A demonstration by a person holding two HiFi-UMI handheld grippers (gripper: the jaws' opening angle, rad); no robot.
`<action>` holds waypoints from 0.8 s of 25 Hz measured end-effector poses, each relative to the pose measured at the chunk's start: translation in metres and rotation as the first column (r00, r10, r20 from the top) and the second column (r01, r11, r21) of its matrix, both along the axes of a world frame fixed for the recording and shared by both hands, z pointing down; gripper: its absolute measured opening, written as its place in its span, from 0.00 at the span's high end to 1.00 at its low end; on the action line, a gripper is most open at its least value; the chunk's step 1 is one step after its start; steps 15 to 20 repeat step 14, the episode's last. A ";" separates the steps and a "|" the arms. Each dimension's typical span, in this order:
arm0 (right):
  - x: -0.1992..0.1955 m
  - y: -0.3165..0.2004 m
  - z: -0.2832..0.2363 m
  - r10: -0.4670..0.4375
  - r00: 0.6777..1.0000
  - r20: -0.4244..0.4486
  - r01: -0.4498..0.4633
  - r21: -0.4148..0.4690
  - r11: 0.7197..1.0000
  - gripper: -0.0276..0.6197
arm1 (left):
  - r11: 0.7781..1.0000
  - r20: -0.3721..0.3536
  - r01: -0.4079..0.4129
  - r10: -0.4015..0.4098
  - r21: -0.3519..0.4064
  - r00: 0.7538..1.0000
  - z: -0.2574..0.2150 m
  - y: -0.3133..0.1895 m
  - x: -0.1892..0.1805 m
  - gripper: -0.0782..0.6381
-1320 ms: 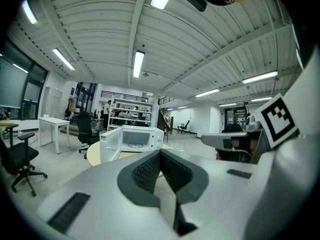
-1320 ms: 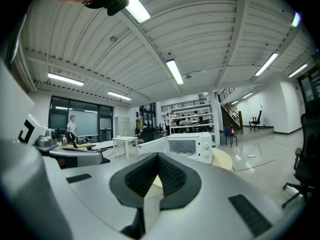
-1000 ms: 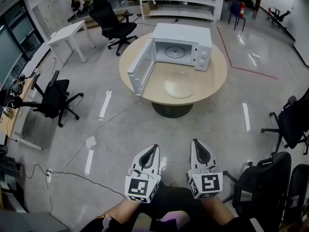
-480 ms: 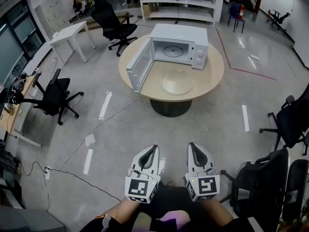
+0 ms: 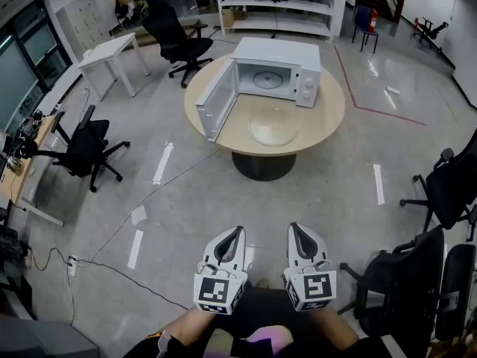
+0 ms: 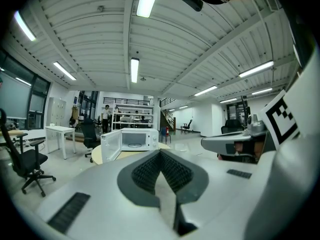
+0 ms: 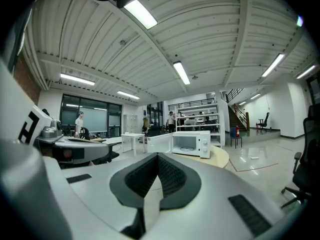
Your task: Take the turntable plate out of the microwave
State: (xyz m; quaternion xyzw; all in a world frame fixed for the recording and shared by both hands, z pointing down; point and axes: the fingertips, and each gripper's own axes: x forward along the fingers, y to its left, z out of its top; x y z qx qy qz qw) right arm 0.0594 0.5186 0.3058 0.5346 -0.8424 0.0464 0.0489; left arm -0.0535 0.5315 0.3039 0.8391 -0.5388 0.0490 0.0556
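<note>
Downward view across a large room with a glossy grey floor (image 5: 320,200).

At the bottom edge, side by side and pointing toward the far table: left gripper (image 5: 238,230) and right gripper (image 5: 293,227). Jaws of each pressed together, pinching nothing. Both well apart from the table.

Far ahead, a round wooden table (image 5: 328,121) on a dark pedestal. On its far half, a white microwave (image 5: 282,51), its door (image 5: 216,103) swung wide open to the left and reaching toward the table's near-left edge. Clear glass turntable plate (image 5: 273,127) lying flat on the tabletop just in front of the open cavity, outside the oven.

Between grippers and table: open floor crossed by a thin dark cable (image 5: 149,201) slanting from the table base down-left to a power strip (image 5: 74,268). White tape strips (image 5: 162,162) on the floor to the left of that path, one more to the right.

Around the edges:
- Black office chair (image 5: 86,151) at left, beside a cluttered desk (image 5: 19,174).
- Another black chair (image 5: 177,39) behind the table, near a small white table (image 5: 108,54).
- White shelving (image 5: 276,6) along the back.
- High-backed black chairs (image 5: 402,289) close on the right of the grippers, and one further right.
- Red line (image 5: 387,110) on the floor right of the table.
</note>
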 end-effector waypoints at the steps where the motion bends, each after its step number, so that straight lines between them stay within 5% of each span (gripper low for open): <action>1: 0.000 0.000 0.000 0.005 1.000 0.002 -0.005 -0.003 1.000 0.93 | 1.000 0.001 0.000 0.000 0.000 1.000 0.000 0.000 -0.001 0.83; 20: -0.005 -0.007 0.003 0.003 1.000 -0.007 -0.003 -0.011 1.000 0.93 | 1.000 0.001 0.000 0.000 -0.003 1.000 0.000 -0.006 -0.006 0.83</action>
